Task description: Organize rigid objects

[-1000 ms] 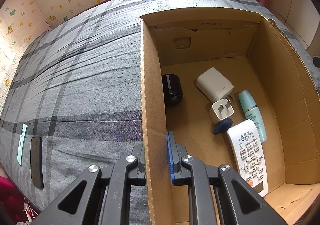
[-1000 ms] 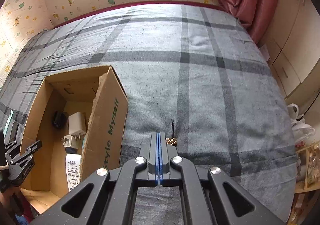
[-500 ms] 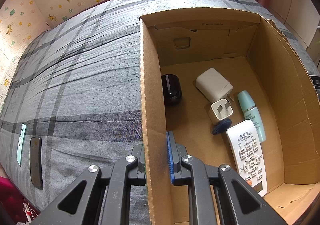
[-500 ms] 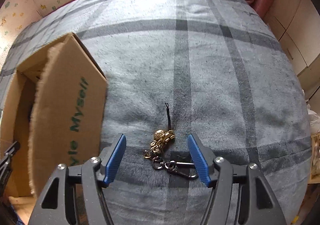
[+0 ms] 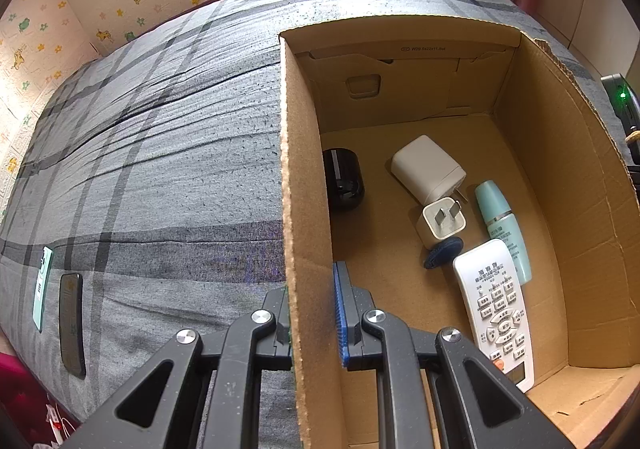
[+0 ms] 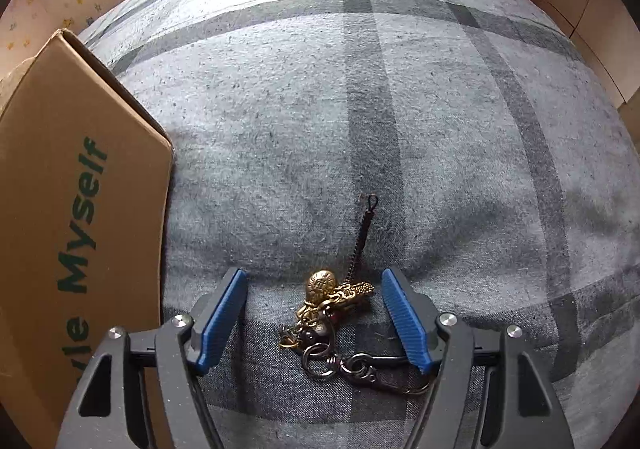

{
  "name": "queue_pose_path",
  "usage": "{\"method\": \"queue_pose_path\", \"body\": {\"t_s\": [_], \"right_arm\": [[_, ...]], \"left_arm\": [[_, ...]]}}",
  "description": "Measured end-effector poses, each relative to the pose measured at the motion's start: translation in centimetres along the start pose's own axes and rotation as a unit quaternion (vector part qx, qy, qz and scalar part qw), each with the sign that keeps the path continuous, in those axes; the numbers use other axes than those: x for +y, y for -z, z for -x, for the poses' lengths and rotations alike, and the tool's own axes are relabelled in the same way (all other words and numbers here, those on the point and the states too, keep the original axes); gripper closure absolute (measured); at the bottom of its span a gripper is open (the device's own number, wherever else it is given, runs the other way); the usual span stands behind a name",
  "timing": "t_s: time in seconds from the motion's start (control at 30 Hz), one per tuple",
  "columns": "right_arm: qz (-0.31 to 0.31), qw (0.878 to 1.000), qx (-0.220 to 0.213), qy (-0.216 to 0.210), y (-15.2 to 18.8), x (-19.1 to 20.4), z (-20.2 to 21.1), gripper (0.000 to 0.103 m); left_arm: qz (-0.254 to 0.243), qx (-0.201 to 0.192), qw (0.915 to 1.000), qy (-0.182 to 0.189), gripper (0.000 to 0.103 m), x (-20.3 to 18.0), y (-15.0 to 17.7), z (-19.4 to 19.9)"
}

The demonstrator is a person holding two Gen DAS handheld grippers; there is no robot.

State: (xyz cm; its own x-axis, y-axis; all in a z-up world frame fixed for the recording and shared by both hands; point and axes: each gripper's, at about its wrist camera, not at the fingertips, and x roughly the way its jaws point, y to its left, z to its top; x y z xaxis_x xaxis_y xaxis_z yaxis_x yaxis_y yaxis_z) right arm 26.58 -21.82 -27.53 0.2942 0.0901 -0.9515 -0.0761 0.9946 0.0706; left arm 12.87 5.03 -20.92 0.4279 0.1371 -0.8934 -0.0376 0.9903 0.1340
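Observation:
My left gripper (image 5: 314, 315) is shut on the left wall of the cardboard box (image 5: 304, 177), one finger outside and one inside. In the box lie a black round object (image 5: 344, 181), a large white charger (image 5: 428, 169), a small white plug (image 5: 440, 223), a dark blue disc (image 5: 442, 253), a teal bottle (image 5: 504, 229) and a white remote (image 5: 496, 309). My right gripper (image 6: 314, 313) is open and low over the bed, its blue pads on either side of a gold and dark keychain (image 6: 332, 309). The box's outer wall (image 6: 76, 217) stands to its left.
The box sits on a grey plaid bed (image 5: 160, 169). A black phone (image 5: 72, 323) and a mint card-like object (image 5: 42, 287) lie near the bed's left edge. A wall with cartoon stickers is behind, pink curtain at the right.
My right gripper has opened from shut and moved forward and down, so the keychain now lies between its pads. The left gripper has held still on the box wall.

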Motion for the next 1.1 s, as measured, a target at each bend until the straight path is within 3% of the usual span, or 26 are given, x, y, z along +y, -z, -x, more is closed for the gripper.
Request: {"method": "queue_pose_path", "body": {"t_s": [0.33, 0.37, 0.4, 0.47, 0.57, 1.1], "right_arm": [[0.018, 1.000, 0.009, 0.002, 0.2, 1.0, -0.4, 0.028], [0.017, 1.000, 0.010, 0.013, 0.2, 1.0, -0.1, 0.039], [0.015, 1.000, 0.011, 0.023, 0.2, 1.0, 0.1, 0.061], [0.005, 1.000, 0.009, 0.019, 0.3, 0.5, 0.5, 0.085], [0.000, 1.000, 0.010, 0.026, 0.9, 0.3, 1.2, 0.095], [0.002, 0.999, -0.042, 0.027, 2.2, 0.6, 8.7, 0.095]], "left_arm": [[0.000, 0.000, 1.0000, -0.002, 0.088, -0.1, 0.0, 0.0], [0.000, 0.000, 1.0000, -0.002, 0.088, -0.1, 0.0, 0.0], [0.000, 0.000, 1.0000, -0.002, 0.088, -0.1, 0.0, 0.0], [0.000, 0.000, 1.0000, -0.003, 0.088, -0.1, 0.0, 0.0], [0.000, 0.000, 1.0000, -0.004, 0.088, -0.2, 0.0, 0.0], [-0.001, -0.001, 1.0000, -0.007, 0.088, -0.3, 0.0, 0.3]]}}
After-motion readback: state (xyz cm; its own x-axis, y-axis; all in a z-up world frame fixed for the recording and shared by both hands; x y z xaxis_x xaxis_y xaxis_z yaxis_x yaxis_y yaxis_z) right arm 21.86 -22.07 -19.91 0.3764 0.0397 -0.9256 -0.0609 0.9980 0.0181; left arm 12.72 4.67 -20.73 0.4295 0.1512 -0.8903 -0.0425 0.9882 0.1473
